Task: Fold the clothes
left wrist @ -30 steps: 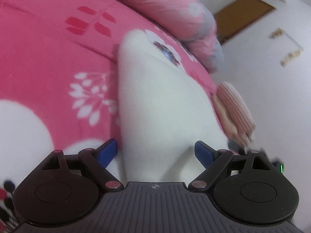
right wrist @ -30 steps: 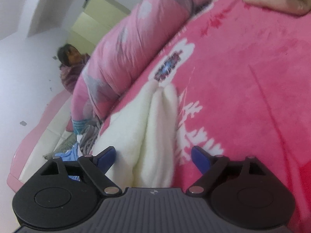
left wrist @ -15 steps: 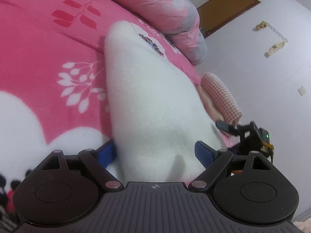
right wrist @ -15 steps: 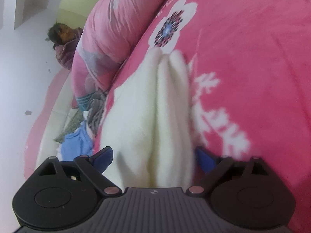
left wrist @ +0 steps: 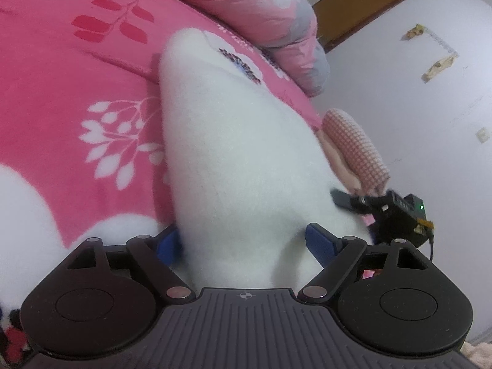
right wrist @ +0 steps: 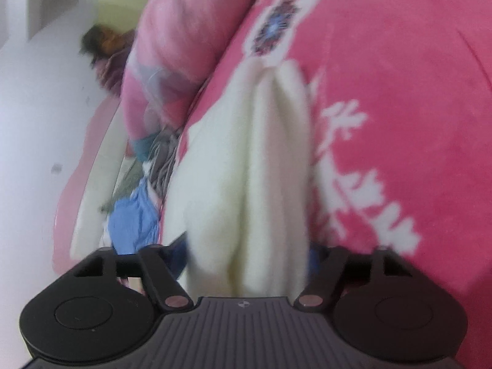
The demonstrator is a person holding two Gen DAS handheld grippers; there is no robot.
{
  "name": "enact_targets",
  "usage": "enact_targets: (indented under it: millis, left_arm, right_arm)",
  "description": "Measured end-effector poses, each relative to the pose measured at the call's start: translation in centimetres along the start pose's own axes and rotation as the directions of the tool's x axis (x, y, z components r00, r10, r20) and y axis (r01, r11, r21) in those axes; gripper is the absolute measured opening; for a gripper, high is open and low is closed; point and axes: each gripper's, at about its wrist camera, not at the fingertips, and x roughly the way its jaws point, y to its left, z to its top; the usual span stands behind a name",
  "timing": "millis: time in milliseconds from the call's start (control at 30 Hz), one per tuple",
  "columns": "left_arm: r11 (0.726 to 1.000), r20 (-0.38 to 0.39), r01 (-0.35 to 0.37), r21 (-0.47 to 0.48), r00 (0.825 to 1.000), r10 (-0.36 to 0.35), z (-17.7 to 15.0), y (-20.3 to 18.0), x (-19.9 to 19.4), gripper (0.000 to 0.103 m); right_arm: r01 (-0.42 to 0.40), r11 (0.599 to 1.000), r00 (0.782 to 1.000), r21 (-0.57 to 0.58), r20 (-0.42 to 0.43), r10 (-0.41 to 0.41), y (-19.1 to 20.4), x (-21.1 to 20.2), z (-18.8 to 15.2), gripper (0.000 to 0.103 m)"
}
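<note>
Nearest in the left wrist view, the left gripper [left wrist: 244,241] has its blue fingers [left wrist: 319,241] spread wide on either side of the near end of a thick, fluffy white fleece garment [left wrist: 233,153]. The fingers are easing inward but not yet pressing, so nothing is gripped there. In the right wrist view the right gripper [right wrist: 247,253] straddles the same garment's near edge, where the cloth bunches into two soft ridges. Its fingers are closing around those layers; the picture is blurred and the blue tips are mostly buried in pile, so a firm pinch is not evident. Taking both near corners at once looks meant to lift that edge evenly and carry it over for a fold.

The white fleece garment lies lengthwise on the bright pink flower-printed bed blanket [left wrist: 61,98], running away from both grippers. Just to its right, at the bed's edge, sits a rolled pink checked cloth [left wrist: 356,147], apparently already set aside. Beyond the garment's far end lies a bulky pink and grey quilt [left wrist: 261,9]. To the garment's left, in the right wrist view, a heap of blue and grey clothes [right wrist: 135,215] probably awaits folding. Farther off, a person [right wrist: 107,49] is by the wall.
</note>
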Motion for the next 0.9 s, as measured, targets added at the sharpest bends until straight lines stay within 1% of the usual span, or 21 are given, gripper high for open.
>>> enact_targets:
  millis: [67, 133, 267, 367, 500, 633, 733, 767, 833, 900]
  left_arm:
    - [0.999, -0.004, -0.032, 0.012, 0.999, 0.032, 0.1, -0.6, 0.4, 0.085]
    - [0.999, -0.01, -0.041, 0.013, 0.999, 0.041, 0.1, -1.0, 0.2, 0.082]
    - [1.0, -0.015, -0.018, -0.003, 1.0, 0.018, 0.0, -1.1, -1.1, 0.078]
    - [0.999, -0.015, -0.024, 0.037, 1.0, 0.025, -0.4, -1.8, -2.3, 0.078]
    - [0.999, -0.023, -0.026, 0.048, 0.999, 0.027, -1.3, -2.2, -3.6, 0.077]
    - [0.995, -0.058, -0.001, 0.096, 0.998, 0.007, -3.9, -2.9, -6.0, 0.077]
    - [0.993, -0.106, 0.011, 0.116, 0.994, 0.001, -6.5, -2.9, -7.6, 0.077]
    - [0.994, -0.117, 0.004, 0.112, 0.993, 0.009, -7.1, -2.6, -8.0, 0.077]
    - [0.996, -0.11, -0.021, 0.092, 0.993, 0.031, -7.9, -2.0, -9.3, 0.077]
    - [0.997, -0.048, -0.041, 0.068, 0.998, 0.044, -7.7, -1.6, -11.2, 0.077]
  right_arm:
    - [-0.006, 1.0, 1.0, 0.013, 0.014, 0.006, -0.1, 0.6, 0.3, 0.069]
    - [0.003, 1.0, 1.0, 0.001, 0.027, -0.003, 0.3, 0.9, 0.2, 0.068]
    - [-0.011, 1.0, 0.998, 0.025, 0.066, 0.009, 0.5, 0.1, -1.0, 0.059]
    - [-0.031, 0.999, 0.996, 0.033, 0.081, 0.028, 0.8, -0.3, -2.2, 0.057]
    - [-0.026, 0.999, 0.996, 0.025, 0.085, 0.023, 1.6, -0.8, -4.3, 0.057]
    - [-0.019, 1.0, 0.996, 0.02, 0.086, 0.018, 2.5, -2.3, -7.6, 0.057]
    - [0.006, 1.0, 0.998, -0.027, 0.069, -0.004, 3.1, -3.5, -10.4, 0.057]
    - [0.021, 0.999, 0.998, -0.048, 0.063, -0.018, 3.3, -3.9, -11.3, 0.059]
    - [0.049, 0.996, 0.997, -0.068, 0.068, -0.045, 3.3, -4.6, -12.2, 0.06]
    - [0.07, 0.995, 0.994, -0.072, 0.084, -0.063, 3.4, -5.4, -12.7, 0.062]
